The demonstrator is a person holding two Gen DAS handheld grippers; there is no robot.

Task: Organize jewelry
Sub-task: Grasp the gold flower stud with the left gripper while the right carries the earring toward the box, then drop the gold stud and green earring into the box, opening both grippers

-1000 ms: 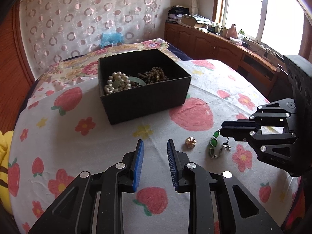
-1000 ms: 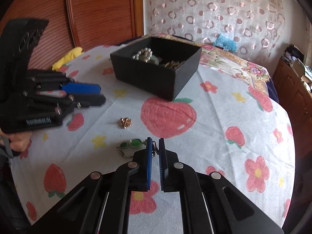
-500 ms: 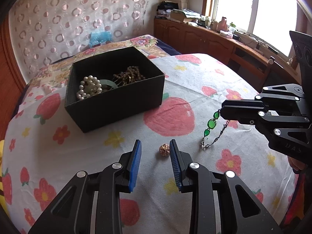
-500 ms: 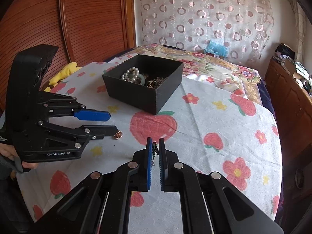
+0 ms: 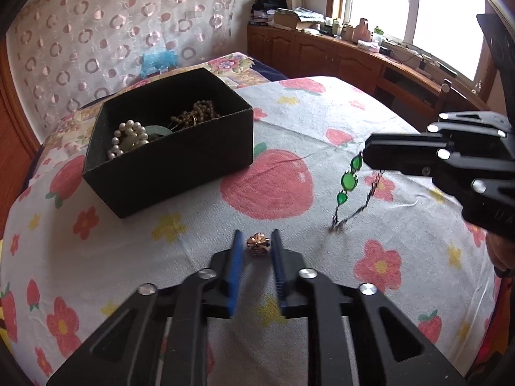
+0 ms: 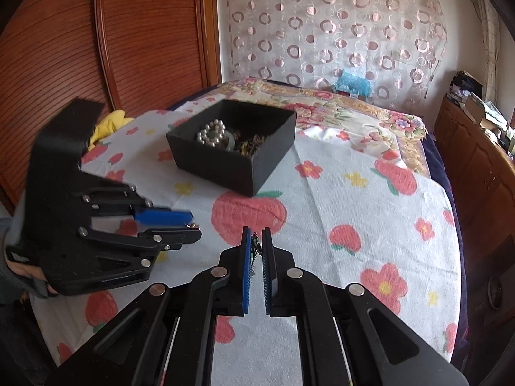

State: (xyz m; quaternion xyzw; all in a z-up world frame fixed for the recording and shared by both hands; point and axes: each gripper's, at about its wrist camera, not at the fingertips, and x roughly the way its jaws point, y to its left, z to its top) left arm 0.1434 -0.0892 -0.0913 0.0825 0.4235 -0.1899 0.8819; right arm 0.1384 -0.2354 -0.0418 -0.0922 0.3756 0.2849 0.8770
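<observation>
Blue-padded fingers of the left gripper point(image 5: 256, 247) sit low over the strawberry-print cloth point(image 5: 264, 193), parted, with a small rose-gold flower charm point(image 5: 258, 245) lying on the cloth between the tips; neither pad seems to touch it. Just to its right, the right gripper point(image 6: 256, 241) is clamped on a bracelet with green stones point(image 5: 348, 180), which hangs from the pinched tips, its loose end trailing down to about the cloth. From that gripper's own camera only a bit of chain shows between the nearly closed pads. Farther back, a black box point(image 5: 206, 157) rests open on the cloth, holding a coil of pearls point(image 5: 128, 138) at its left and brown beads point(image 5: 194, 115) at its right. Beyond it a flowered blanket point(image 6: 338, 106) lies before a curtain with ring patterns point(image 6: 338, 32).
</observation>
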